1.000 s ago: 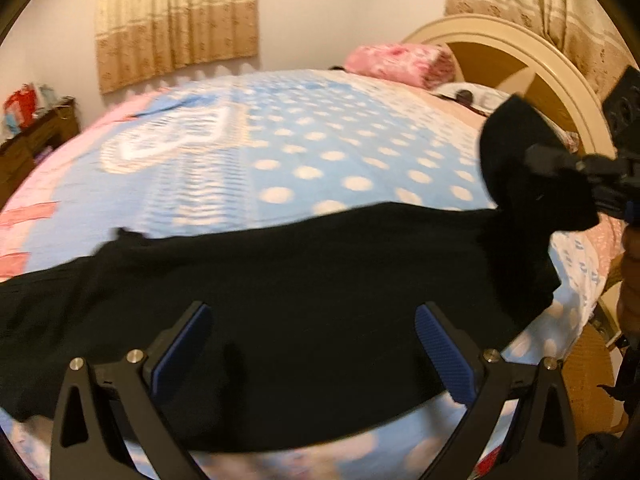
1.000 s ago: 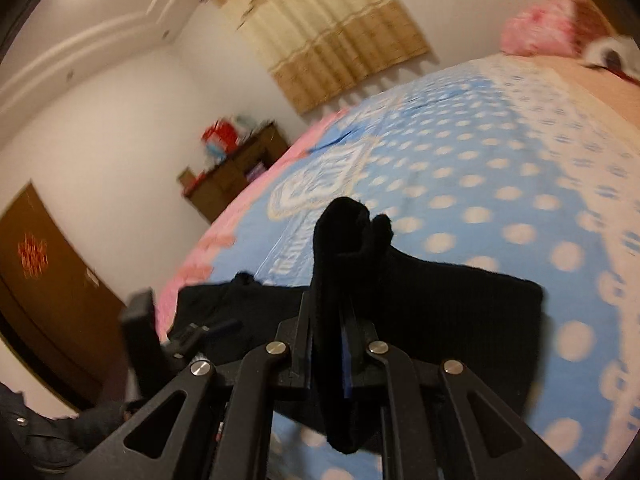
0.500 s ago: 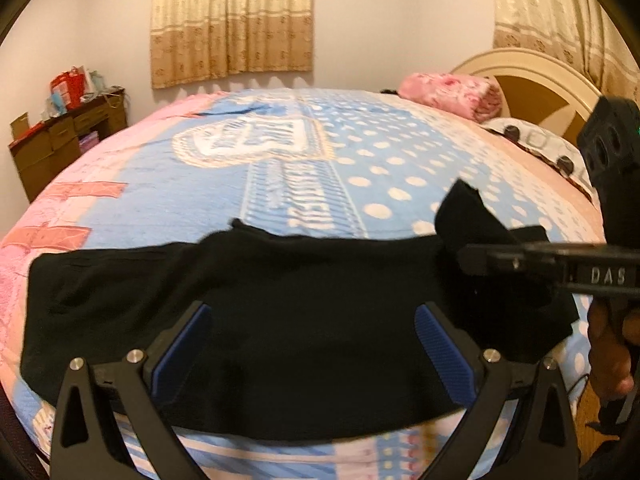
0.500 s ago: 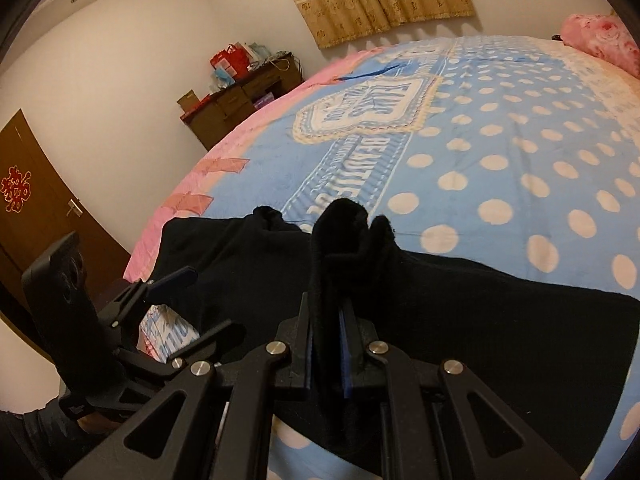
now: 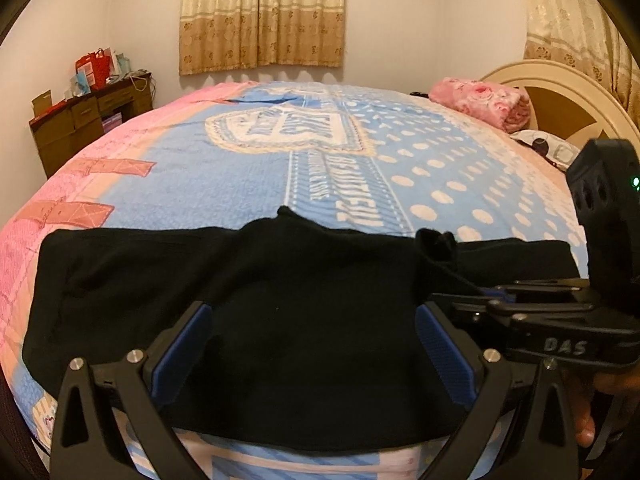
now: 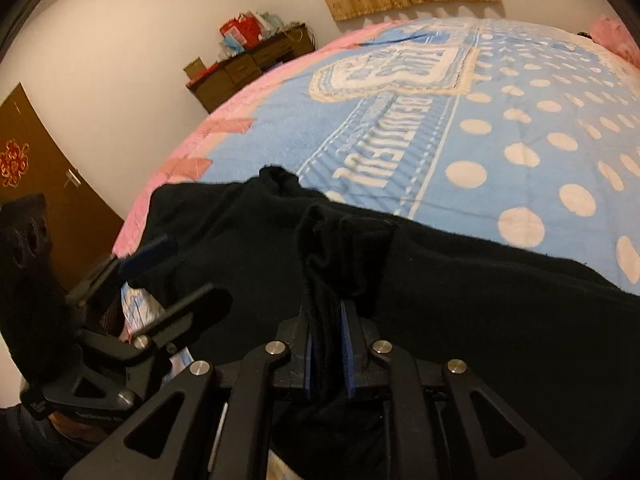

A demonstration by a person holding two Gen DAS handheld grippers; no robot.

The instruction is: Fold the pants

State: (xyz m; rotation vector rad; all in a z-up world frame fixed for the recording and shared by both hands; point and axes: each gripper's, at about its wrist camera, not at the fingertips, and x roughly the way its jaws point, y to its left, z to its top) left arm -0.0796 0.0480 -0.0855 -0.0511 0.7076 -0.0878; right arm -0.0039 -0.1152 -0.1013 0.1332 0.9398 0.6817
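Across the near edge of the fleecy blue dotted bedspread [image 5: 248,184] lay the soft black pants [image 5: 280,320]. Left gripper [image 5: 312,344] hovered wide open, empty. Toward three o'clock, right gripper [image 6: 326,344], lower than before, pinched a bunched fold.

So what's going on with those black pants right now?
Right gripper shut on black pants. Left gripper open above them, holding nothing. Pants spread across bed. Nothing in the way.

Left hand-held gripper [image 5: 312,344] is hovering with its jaws spread wide apart. Right hand-held gripper [image 6: 327,354] is pinching black cloth tightly between its blue pads [image 6: 347,354].
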